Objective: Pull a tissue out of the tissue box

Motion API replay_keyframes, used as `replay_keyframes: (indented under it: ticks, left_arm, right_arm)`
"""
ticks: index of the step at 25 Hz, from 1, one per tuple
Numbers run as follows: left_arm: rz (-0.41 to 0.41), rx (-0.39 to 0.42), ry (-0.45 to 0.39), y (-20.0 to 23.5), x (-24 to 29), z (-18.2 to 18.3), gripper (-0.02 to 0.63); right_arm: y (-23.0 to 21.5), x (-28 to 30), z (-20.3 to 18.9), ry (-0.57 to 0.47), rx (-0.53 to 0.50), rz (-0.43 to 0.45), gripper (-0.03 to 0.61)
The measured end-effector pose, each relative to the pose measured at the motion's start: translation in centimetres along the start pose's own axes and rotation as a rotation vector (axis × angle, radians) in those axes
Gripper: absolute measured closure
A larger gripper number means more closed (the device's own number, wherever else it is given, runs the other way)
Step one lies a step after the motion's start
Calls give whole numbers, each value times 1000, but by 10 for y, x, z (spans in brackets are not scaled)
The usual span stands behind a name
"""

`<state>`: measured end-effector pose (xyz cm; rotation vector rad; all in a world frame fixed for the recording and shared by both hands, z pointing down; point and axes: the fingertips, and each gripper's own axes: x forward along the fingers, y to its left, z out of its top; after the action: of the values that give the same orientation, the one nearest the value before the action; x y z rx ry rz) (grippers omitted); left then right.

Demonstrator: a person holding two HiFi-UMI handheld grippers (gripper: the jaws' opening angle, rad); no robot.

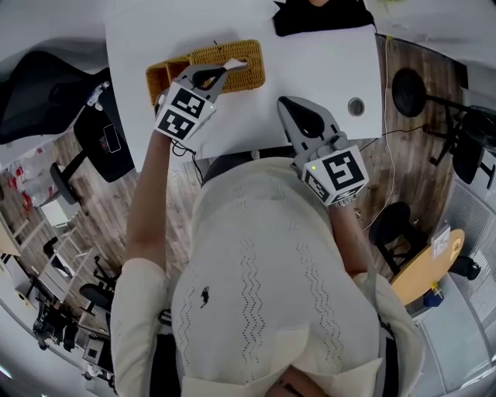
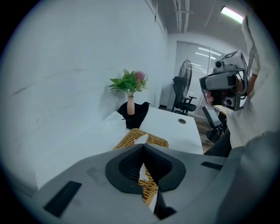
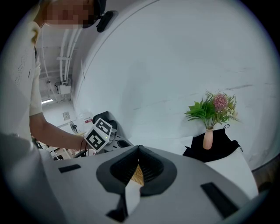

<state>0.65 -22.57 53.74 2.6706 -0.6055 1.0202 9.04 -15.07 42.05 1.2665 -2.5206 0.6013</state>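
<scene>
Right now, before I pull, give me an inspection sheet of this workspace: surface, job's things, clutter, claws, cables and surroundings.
Surface: white table.
Job's things: wicker box at the table's far left; tissue sticking out of its top.
Clutter: vase of flowers on a black cloth at the far edge; grommet set in the table.
Claws: left claw shut on the tissue above the box; right claw shut, empty, over the table.
Cables: thin cable on the floor to the table's right.
Surroundings: white wall, office chairs, fan.
</scene>
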Motion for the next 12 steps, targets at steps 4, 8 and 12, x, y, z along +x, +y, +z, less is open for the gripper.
replay_keyframes:
  ticks: [4,8,12]
  left_arm:
    - [3,12,-6,0,-2,5,601]
    - [8,23,-10,2,-6,8,601]
    - [16,26,-19,5,-11,12,601]
  right_arm:
    - [0,0,1,-5,-5,-1,577]
    - [-2,-2,3,-11,-5,-11,577]
    - [-1,-2,3,-14,-5,-13,577]
